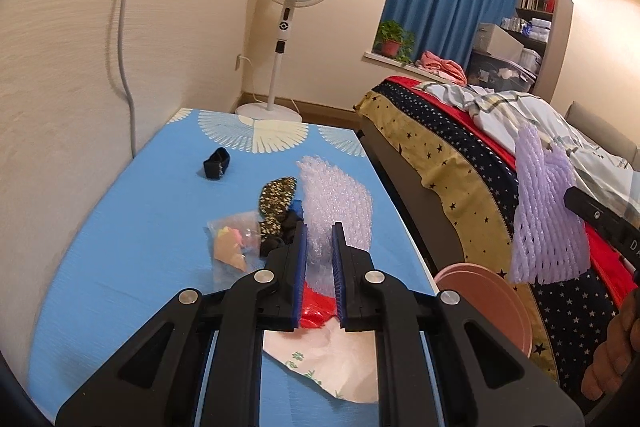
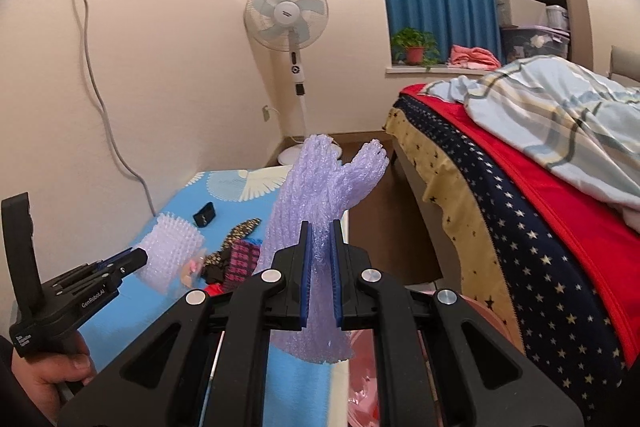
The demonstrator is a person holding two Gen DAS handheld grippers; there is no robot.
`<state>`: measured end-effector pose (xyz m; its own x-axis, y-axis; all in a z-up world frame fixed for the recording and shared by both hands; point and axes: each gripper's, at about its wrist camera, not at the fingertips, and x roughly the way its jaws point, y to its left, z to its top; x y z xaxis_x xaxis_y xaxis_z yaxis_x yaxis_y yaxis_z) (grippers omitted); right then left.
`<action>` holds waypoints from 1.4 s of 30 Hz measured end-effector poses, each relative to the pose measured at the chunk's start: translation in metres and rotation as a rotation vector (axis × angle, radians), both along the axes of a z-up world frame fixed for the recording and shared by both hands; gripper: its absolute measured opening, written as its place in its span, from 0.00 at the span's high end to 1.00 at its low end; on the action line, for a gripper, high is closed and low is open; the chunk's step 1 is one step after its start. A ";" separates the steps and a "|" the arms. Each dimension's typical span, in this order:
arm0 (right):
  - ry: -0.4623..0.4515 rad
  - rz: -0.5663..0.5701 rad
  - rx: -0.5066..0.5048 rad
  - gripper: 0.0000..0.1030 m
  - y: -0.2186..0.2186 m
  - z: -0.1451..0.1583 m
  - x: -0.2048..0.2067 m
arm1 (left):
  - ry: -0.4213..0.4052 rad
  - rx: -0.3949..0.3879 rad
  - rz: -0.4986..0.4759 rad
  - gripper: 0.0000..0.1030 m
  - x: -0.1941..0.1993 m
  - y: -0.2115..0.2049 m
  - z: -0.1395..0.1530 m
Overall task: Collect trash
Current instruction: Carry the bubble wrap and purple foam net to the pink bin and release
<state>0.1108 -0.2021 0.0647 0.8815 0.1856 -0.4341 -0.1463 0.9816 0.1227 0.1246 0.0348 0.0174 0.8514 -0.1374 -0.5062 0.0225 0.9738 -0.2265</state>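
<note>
Right gripper [image 2: 320, 267]: a purple foam fruit net [image 2: 320, 195] is clamped between the jaws and held up in the air, off the desk [image 1: 120, 247]; part of the net hangs below the jaws, the rest rises ahead of them.
Left gripper [image 1: 320, 263]: a clear bubble-wrap piece [image 1: 336, 199] is pinched between the jaws, which are nearly closed on it; most of the sheet extends ahead of the jaws, apparently lifted above the desk.
Bin: a pink round bin [image 1: 486, 303] is seen just right of the left jaws, beside the desk edge and under the held foam net; in the right wrist view it lies directly below the jaws.
Done so far: two pieces of trash are judged picked up, neither yet dropped in.
Left on the desk: a red wrapper [image 1: 318, 309] and a white printed paper [image 1: 332, 359] lie under the left jaws; a clear bag with coloured bits [image 1: 234, 241] and dark patterned cloth pieces [image 1: 276, 203] lie to their left; a small black object [image 1: 215, 165] sits far ahead and left.
Progress: judged early to middle, with several items still to be gathered.
</note>
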 end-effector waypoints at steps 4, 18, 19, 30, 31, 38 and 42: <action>0.006 -0.032 0.003 0.91 -0.009 -0.004 -0.005 | -0.004 0.006 -0.015 0.88 0.001 -0.006 0.000; 0.020 -0.107 -0.028 0.91 -0.030 -0.014 -0.014 | -0.009 0.023 -0.075 0.88 0.005 -0.034 -0.003; 0.020 -0.113 -0.031 0.91 -0.032 -0.014 -0.014 | -0.008 0.023 -0.083 0.88 0.006 -0.037 -0.004; 0.037 -0.175 -0.037 0.91 -0.051 -0.018 -0.010 | 0.001 0.022 -0.155 0.88 0.012 -0.071 -0.010; 0.040 -0.180 -0.036 0.91 -0.053 -0.019 -0.009 | 0.003 0.021 -0.161 0.88 0.013 -0.074 -0.011; 0.064 -0.221 -0.029 0.91 -0.064 -0.022 -0.007 | 0.027 0.017 -0.213 0.88 0.020 -0.097 -0.020; 0.088 -0.241 -0.033 0.91 -0.071 -0.027 -0.004 | 0.043 0.015 -0.253 0.88 0.024 -0.113 -0.028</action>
